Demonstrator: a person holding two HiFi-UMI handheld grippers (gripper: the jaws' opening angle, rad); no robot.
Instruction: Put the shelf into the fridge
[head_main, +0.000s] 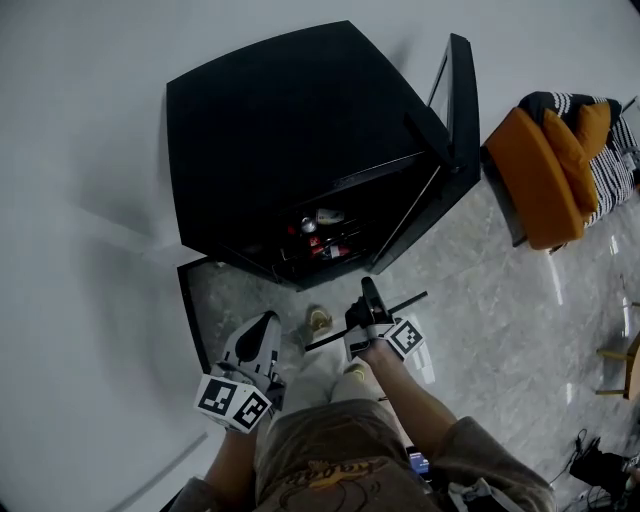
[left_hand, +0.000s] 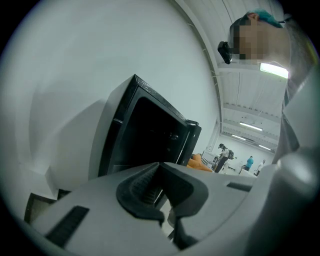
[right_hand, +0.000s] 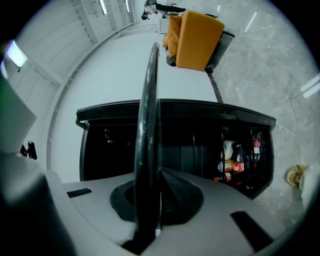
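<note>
One big black fridge fills the floor in front of me, and its door is swung wide open on the right side. Off to the right sits an orange chair with a striped cushion, well apart from the fridge.

Now the shelf: I've got it out here in front of the opening, clear of the cabinet. From the head view it reads as a thin dark bar running edge-on across my right claw. In the right gripper view its dark rim stands upright, straight up the middle of the picture, with the fridge's dark interior behind it. My right claw is pinched tight on that rim, pads pressed against both faces.

My left claw hangs lower and to the left, near my knee. Its jaws are pressed together with nothing between them, and it points up toward the fridge.

Smallest of all, a few red-labelled bottles stand low inside the fridge.
</note>
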